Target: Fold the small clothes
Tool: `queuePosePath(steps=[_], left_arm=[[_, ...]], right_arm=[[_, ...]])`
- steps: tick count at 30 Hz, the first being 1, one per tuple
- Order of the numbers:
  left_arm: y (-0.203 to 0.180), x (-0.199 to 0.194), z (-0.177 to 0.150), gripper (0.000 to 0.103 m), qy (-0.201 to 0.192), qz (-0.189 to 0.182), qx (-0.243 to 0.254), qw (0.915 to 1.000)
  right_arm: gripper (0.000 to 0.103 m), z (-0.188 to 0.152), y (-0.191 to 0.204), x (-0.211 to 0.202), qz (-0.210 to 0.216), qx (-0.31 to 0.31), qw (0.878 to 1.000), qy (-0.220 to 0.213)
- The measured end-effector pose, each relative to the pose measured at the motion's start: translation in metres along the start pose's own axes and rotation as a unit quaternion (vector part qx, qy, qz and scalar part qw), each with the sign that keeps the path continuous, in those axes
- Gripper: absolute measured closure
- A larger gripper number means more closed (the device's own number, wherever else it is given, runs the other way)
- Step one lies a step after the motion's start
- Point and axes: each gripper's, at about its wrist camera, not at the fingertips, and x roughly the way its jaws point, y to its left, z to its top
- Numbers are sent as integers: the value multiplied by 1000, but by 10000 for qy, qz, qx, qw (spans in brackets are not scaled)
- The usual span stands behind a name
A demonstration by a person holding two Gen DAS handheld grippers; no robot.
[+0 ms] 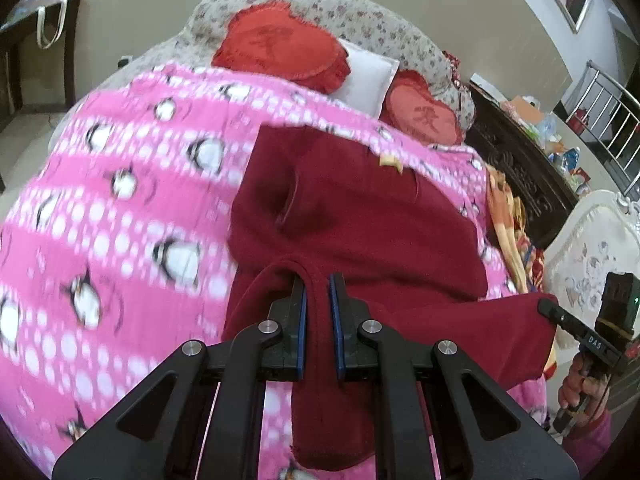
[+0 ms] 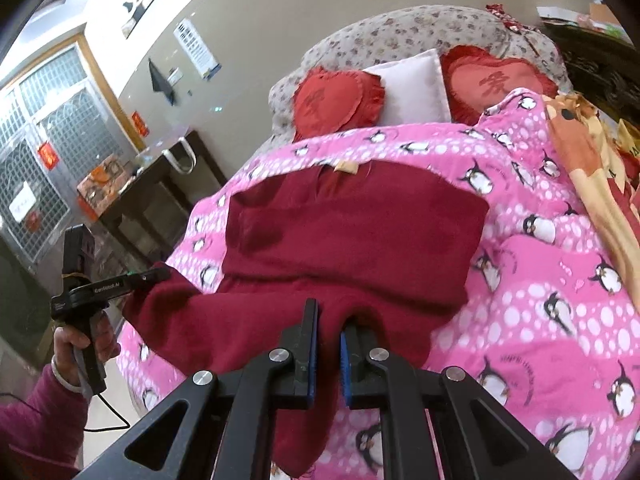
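Observation:
A dark red fleece garment lies on the pink penguin quilt; it also shows in the right wrist view. My left gripper is shut on the garment's near edge, with cloth bunched between the blue pads. My right gripper is shut on the same edge further to the right. Each gripper shows in the other's view, the right one and the left one, both holding lifted corners of the near edge. A small yellow label marks the garment's far edge.
Two red heart cushions and a white pillow lie at the bed's head. A dark side table stands left of the bed. A carved dark cabinet and a white chair stand on the right.

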Motion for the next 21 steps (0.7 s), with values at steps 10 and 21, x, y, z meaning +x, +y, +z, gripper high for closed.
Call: queuePosePath(steps=[10,21], left_arm=[[-7,68,79,96,31,165,-34,9999],[24,67,133,44,-515,18,-442,9977]], right_arm=[[95,80,-43,60,-145,397,9991,-54],[80,117,-110,95,-413,1062,9935,-31]])
